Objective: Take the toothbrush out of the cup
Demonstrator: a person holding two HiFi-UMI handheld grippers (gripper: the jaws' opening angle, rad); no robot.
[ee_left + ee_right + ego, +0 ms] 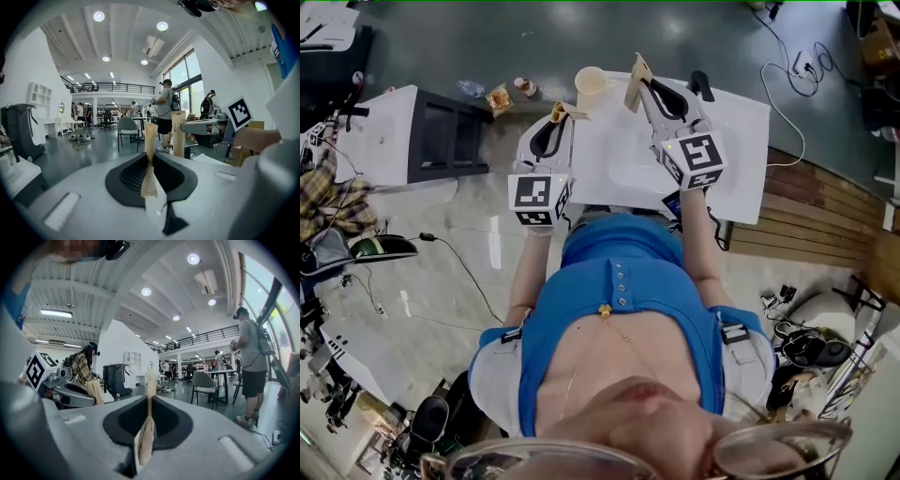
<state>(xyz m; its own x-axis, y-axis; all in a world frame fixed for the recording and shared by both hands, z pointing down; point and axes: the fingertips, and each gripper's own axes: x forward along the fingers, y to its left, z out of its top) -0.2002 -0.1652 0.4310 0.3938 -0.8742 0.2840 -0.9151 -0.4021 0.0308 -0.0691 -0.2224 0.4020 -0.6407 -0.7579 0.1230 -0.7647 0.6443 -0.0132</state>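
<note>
Closest to my head camera is the blue shirt (619, 300), and past it both grippers are held up over the white table (741, 141). The cup (591, 86) stands upright at that table's far left corner, so I'll place everything from it.

The left gripper (560, 112) sits just beside the cup, on its left and nearer me, with the tips apart from the rim. The right gripper (636, 80) is near the cup on its right, tips about level with it and also not touching.

In the left gripper view the tan pads (150, 140) are pressed flat together with nothing between them. The right gripper view shows the same: pads (149, 394) closed on each other, nothing held. Both of those views look out level across the room, and neither shows the cup.

I can't make out the toothbrush. The cup's mouth is too small in the head view to show what stands inside.

By my reckoning the task has hardly begun. The cup is untouched and nothing has been lifted. One gripper has yet to open, come over the cup, close on the handle and draw it up clear, perhaps with the other steadying the cup.
</note>
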